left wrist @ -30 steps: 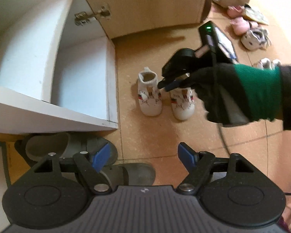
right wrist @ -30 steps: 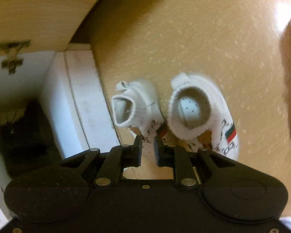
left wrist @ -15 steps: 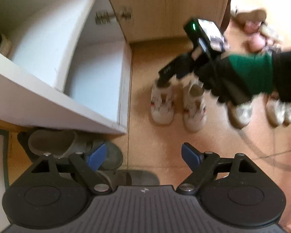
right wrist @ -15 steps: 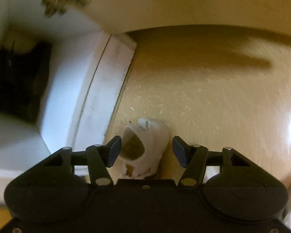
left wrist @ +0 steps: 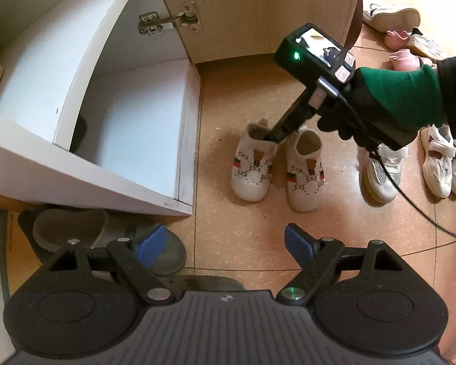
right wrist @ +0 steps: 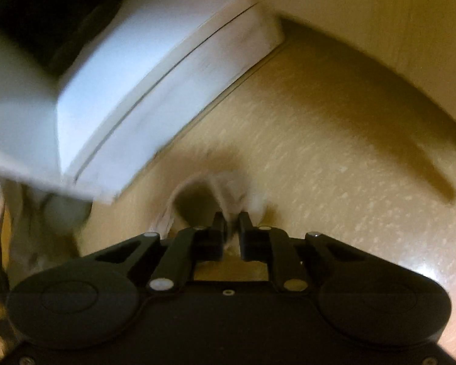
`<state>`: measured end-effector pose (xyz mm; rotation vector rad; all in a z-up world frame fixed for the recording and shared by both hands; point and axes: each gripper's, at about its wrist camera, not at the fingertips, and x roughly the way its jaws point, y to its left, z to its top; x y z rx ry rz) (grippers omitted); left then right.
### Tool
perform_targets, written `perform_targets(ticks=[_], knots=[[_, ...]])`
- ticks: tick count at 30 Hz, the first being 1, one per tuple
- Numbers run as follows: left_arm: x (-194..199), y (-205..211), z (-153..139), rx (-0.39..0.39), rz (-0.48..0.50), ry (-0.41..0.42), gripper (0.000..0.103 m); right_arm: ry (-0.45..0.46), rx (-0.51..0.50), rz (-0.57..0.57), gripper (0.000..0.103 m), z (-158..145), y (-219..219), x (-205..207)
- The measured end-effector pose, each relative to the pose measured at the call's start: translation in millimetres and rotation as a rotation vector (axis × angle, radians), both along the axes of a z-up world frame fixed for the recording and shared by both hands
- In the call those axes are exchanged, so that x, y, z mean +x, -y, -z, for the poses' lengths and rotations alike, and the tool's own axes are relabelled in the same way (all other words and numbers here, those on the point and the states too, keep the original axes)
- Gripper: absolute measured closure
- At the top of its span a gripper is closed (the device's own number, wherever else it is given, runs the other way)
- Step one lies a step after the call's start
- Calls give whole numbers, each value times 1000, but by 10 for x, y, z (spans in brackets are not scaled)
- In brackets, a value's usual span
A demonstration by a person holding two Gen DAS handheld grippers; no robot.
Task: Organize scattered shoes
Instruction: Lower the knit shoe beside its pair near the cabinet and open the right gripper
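A pair of small white baby shoes with bear prints stands on the tan floor beside the open white cabinet (left wrist: 136, 121). My right gripper (left wrist: 272, 135), held by a gloved hand, reaches down into the left shoe (left wrist: 252, 170). In the right wrist view the right gripper (right wrist: 232, 222) has its jaws closing tight on the shoe's white collar (right wrist: 228, 188), which is pinched between them. The other shoe (left wrist: 307, 179) stands free next to it. My left gripper (left wrist: 225, 240) hangs open over bare floor in front of the pair, holding nothing.
Grey slippers (left wrist: 76, 228) lie under the cabinet's lower shelf by my left finger. Several white sneakers (left wrist: 380, 170) stand to the right, with pink shoes (left wrist: 405, 60) and another white sneaker (left wrist: 392, 18) farther back. The wooden cabinet door (left wrist: 258, 9) stands open behind.
The right gripper opened, rolled and moved over the left baby shoe, then shut on its collar. The left gripper sank slightly and its view tilted toward the cabinet.
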<state>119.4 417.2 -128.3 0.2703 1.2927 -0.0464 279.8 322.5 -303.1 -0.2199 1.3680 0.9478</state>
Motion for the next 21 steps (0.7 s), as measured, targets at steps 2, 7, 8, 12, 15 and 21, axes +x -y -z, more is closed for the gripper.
perform_targets(ticks=[2, 7, 8, 12, 15, 21], knots=[[-6, 15, -28, -1, 1, 6, 18, 19, -19, -40, 94, -18, 10, -30], [-28, 35, -88, 11, 4, 20, 18, 71, -8, -23, 84, -80, 4, 58], [-26, 23, -86, 11, 1, 18, 18, 71, 3, -18, 78, -82, -25, 71], [-7, -21, -98, 17, -9, 19, 18, 98, -3, -3, 70, 40, -142, 99], [2, -60, -115, 16, -15, 26, 18, 112, -30, -74, 77, 146, -185, 51], [34, -55, -117, 19, -18, 23, 18, 93, -40, -197, 83, 157, -154, -88]])
